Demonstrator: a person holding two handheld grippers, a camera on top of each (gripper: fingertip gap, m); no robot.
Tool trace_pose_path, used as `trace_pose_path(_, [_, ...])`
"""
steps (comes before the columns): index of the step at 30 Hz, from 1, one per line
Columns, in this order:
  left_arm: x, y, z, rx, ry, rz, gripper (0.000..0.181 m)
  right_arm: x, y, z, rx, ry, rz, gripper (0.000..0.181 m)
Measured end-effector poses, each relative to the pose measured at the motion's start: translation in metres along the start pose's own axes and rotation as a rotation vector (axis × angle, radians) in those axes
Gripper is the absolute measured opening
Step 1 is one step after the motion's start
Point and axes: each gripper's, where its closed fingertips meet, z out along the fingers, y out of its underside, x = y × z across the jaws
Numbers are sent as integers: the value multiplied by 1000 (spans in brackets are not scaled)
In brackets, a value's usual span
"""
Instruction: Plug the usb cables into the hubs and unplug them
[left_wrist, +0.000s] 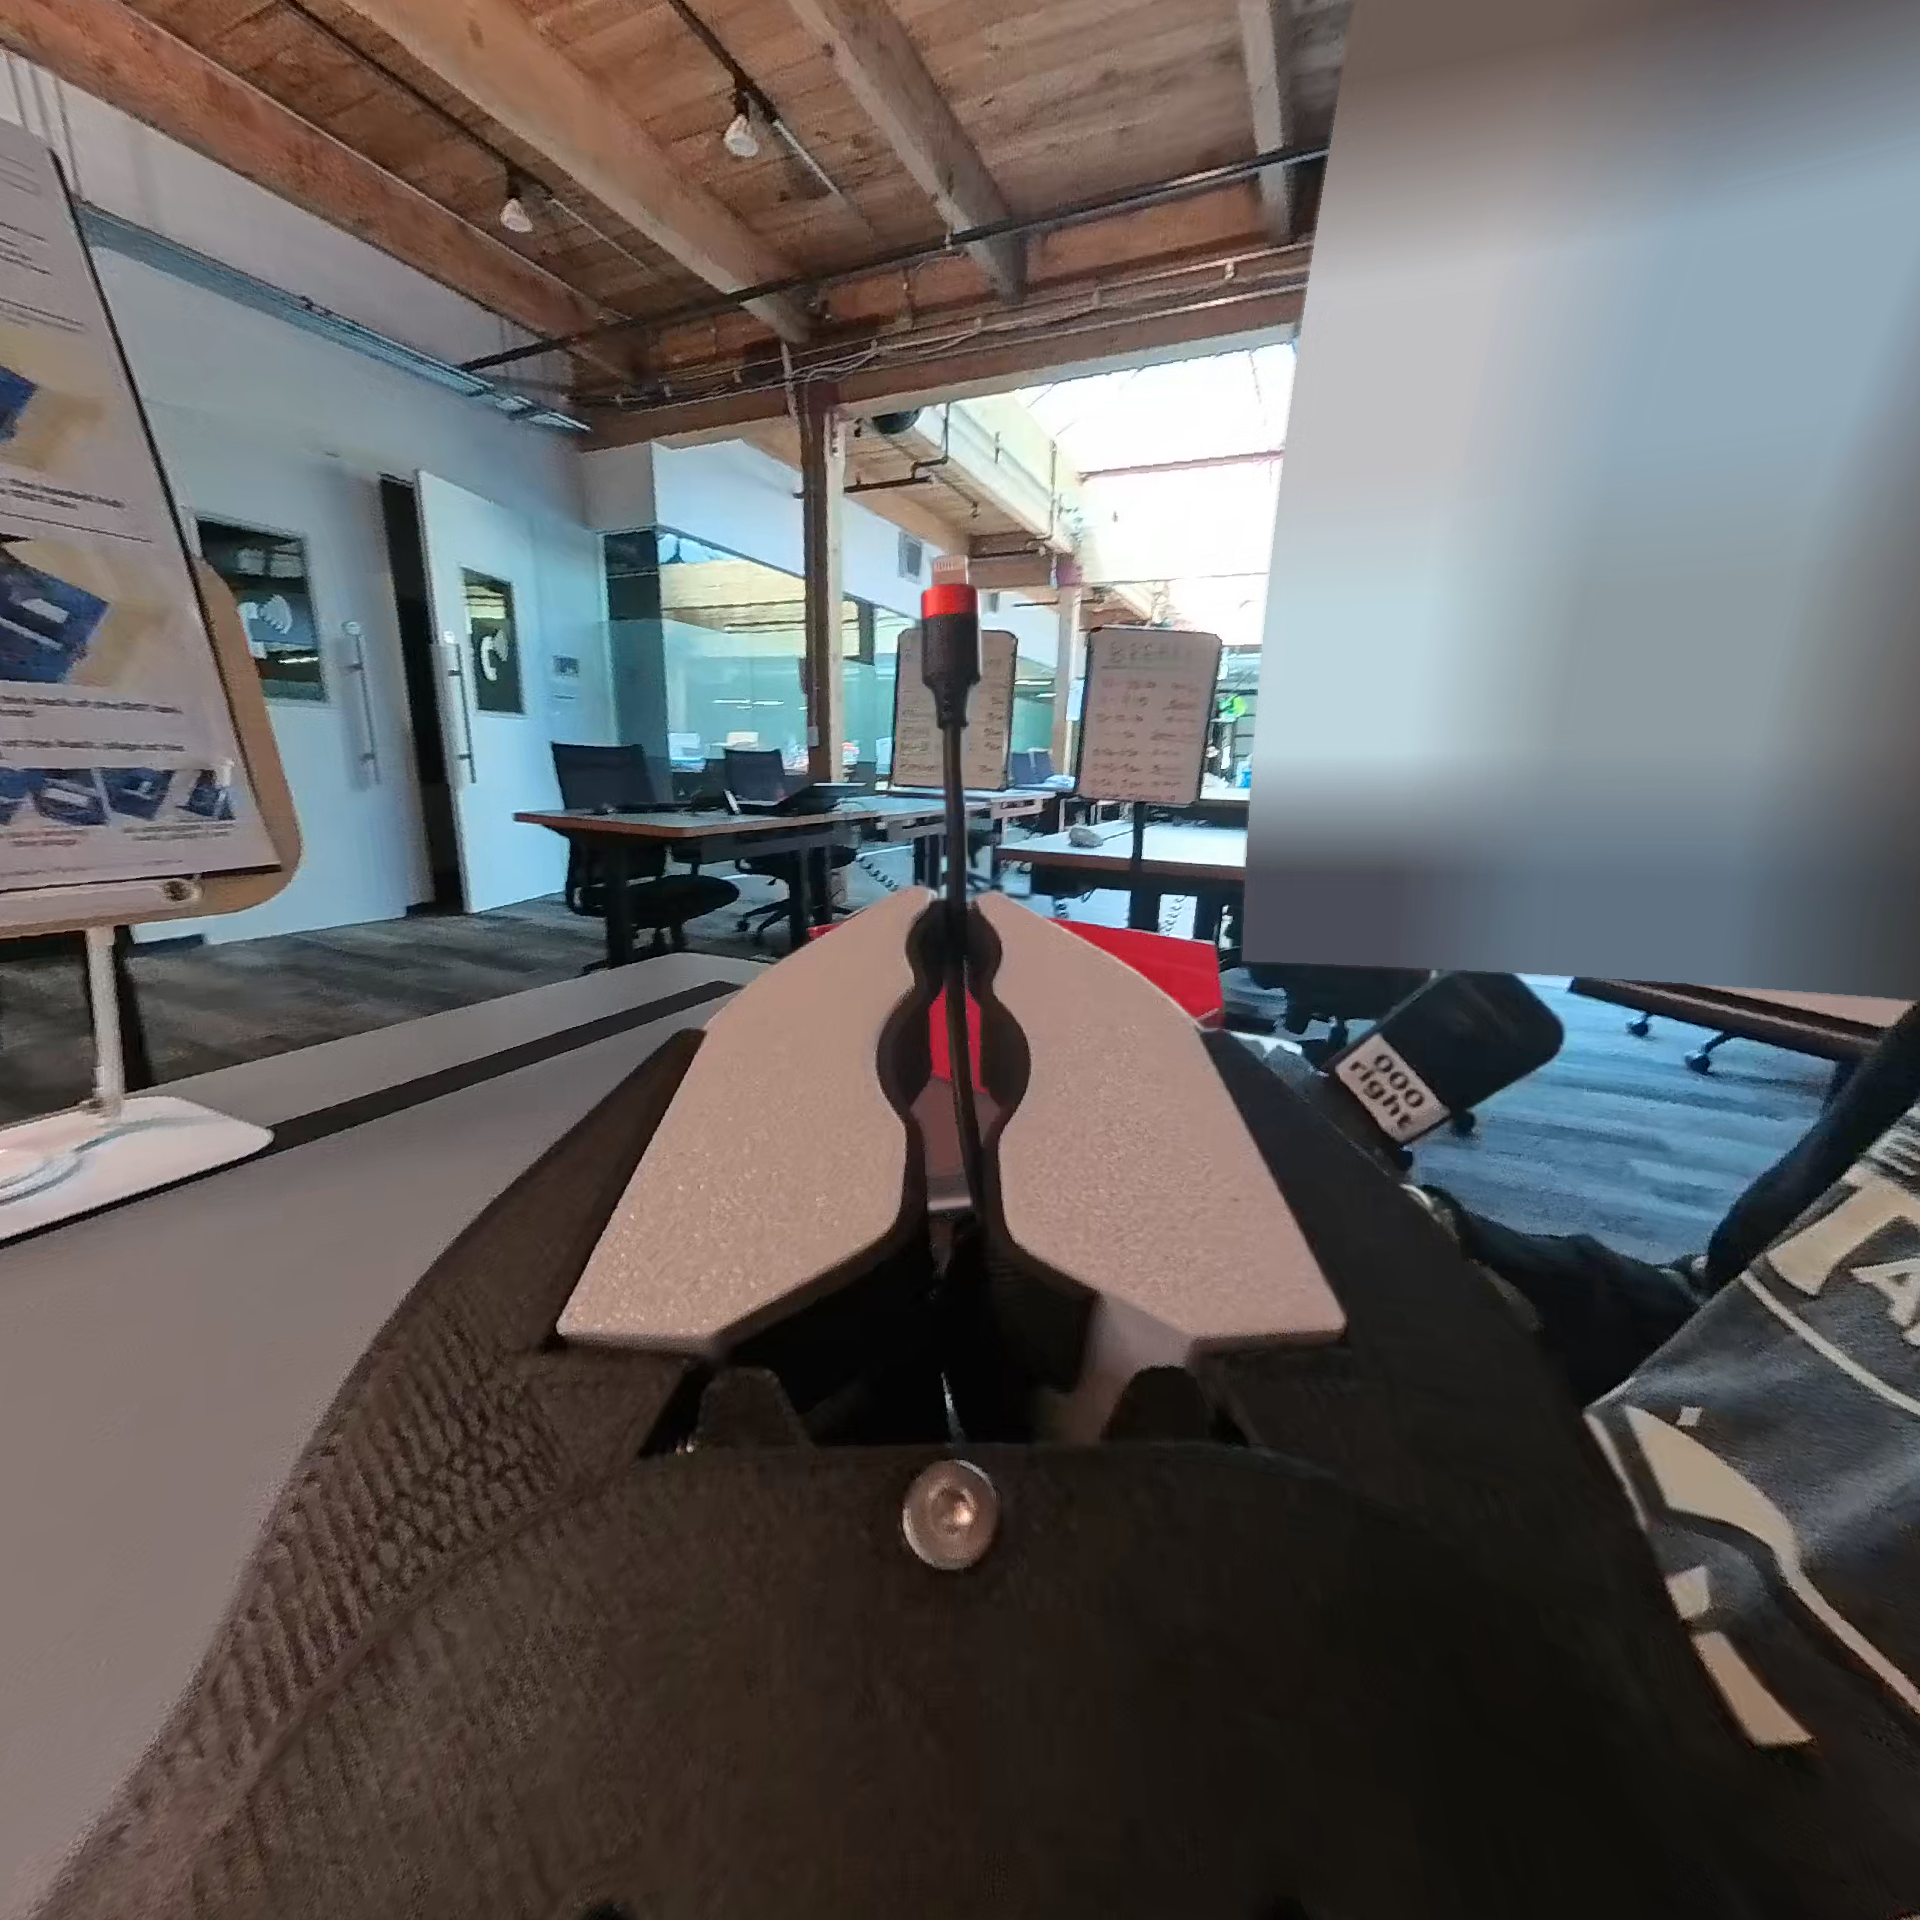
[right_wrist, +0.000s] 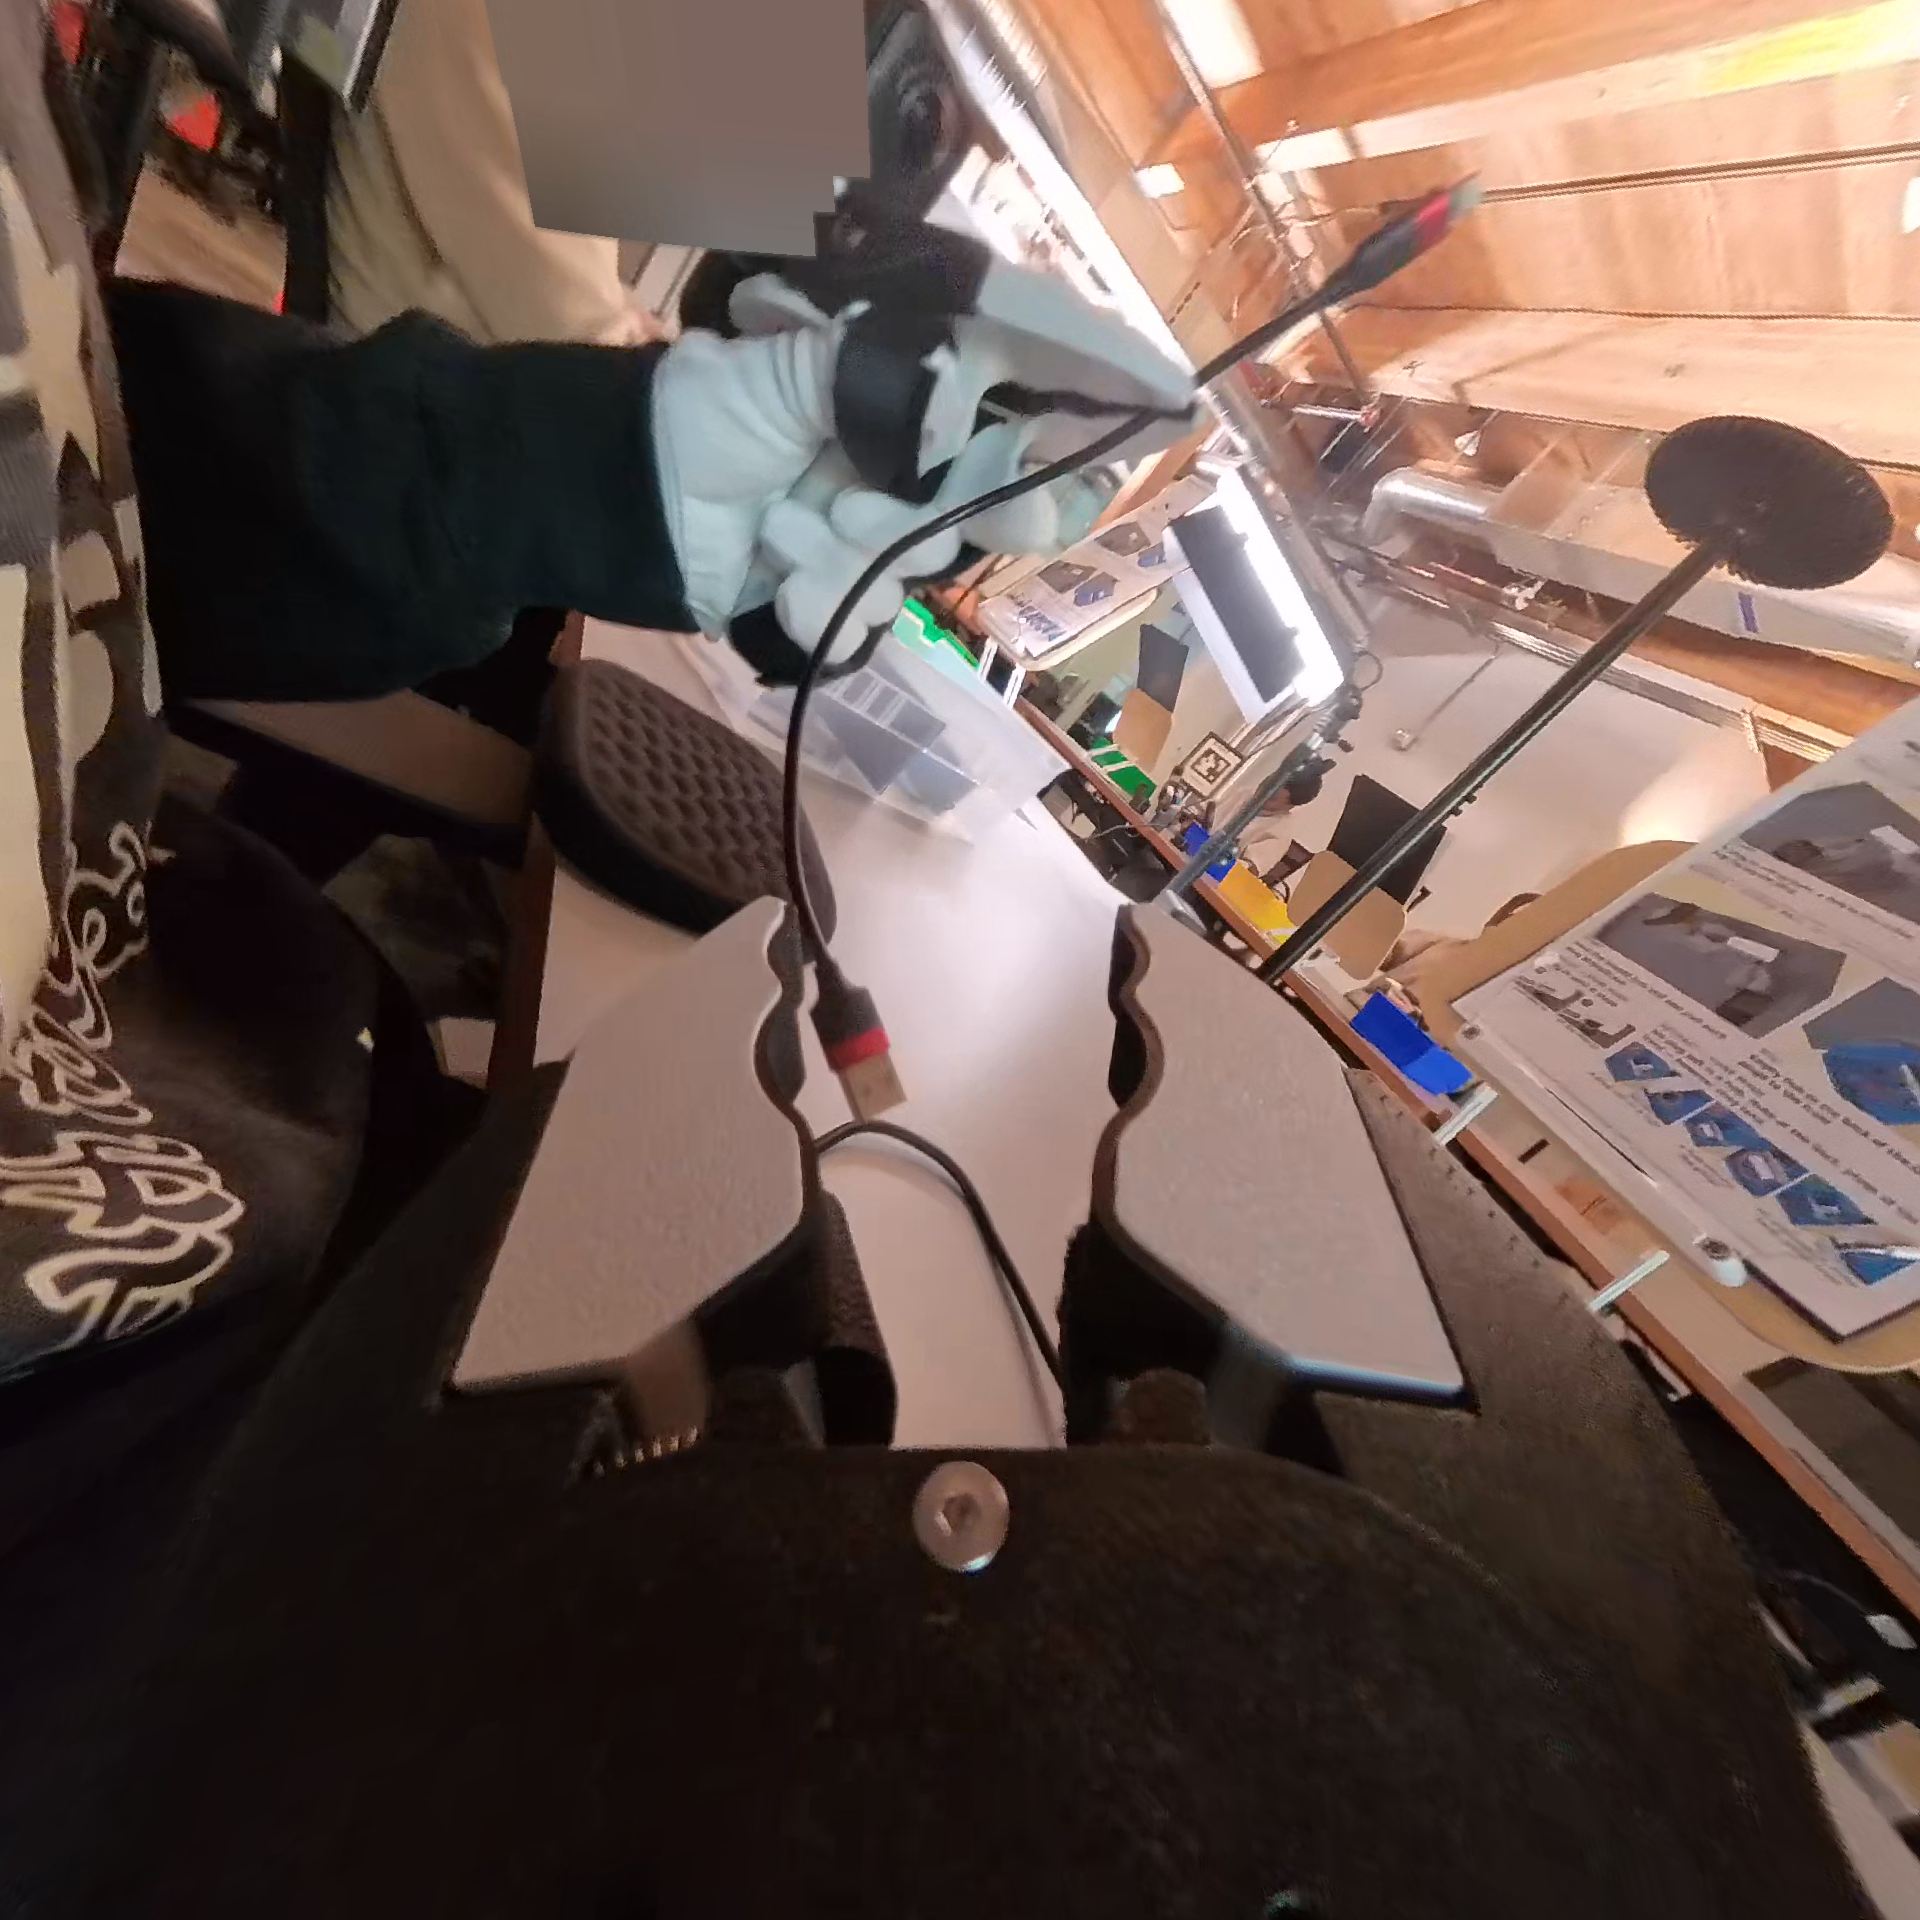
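My left gripper (left_wrist: 951, 906) is shut on a thin black cable (left_wrist: 954, 831), raised above the table. The cable's small red-and-black plug (left_wrist: 949, 623) sticks up beyond the fingertips. In the right wrist view a white-gloved hand (right_wrist: 769, 457) holds that left gripper (right_wrist: 1174, 400), and the same plug (right_wrist: 1423, 223) points up and right. The cable loops down to its red-and-black USB plug (right_wrist: 857, 1049), which hangs between the fingers of my right gripper (right_wrist: 951, 935). The right gripper is open and touches nothing. No hub is in view.
A white table (right_wrist: 987, 987) lies below, with a second black cable (right_wrist: 977, 1195) on it. Instruction sheets on wooden stands (left_wrist: 94, 623) (right_wrist: 1714, 1039) stand at its edge. A clear plastic bin (right_wrist: 904, 748), a black pole with a round disc (right_wrist: 1766, 499) and a black chair (right_wrist: 665, 790) are nearby. About 15 cm separates my left fingertips from my right.
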Motion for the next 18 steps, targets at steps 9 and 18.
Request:
trace_pose_path(9, [11,-5,0,32,88,-46,3,-27,15,8,-121,-145,-103,50])
trace_pose_path(18, [17,-6,1,25,107,-26,3,-41,27,11,-203,-212,-174,27])
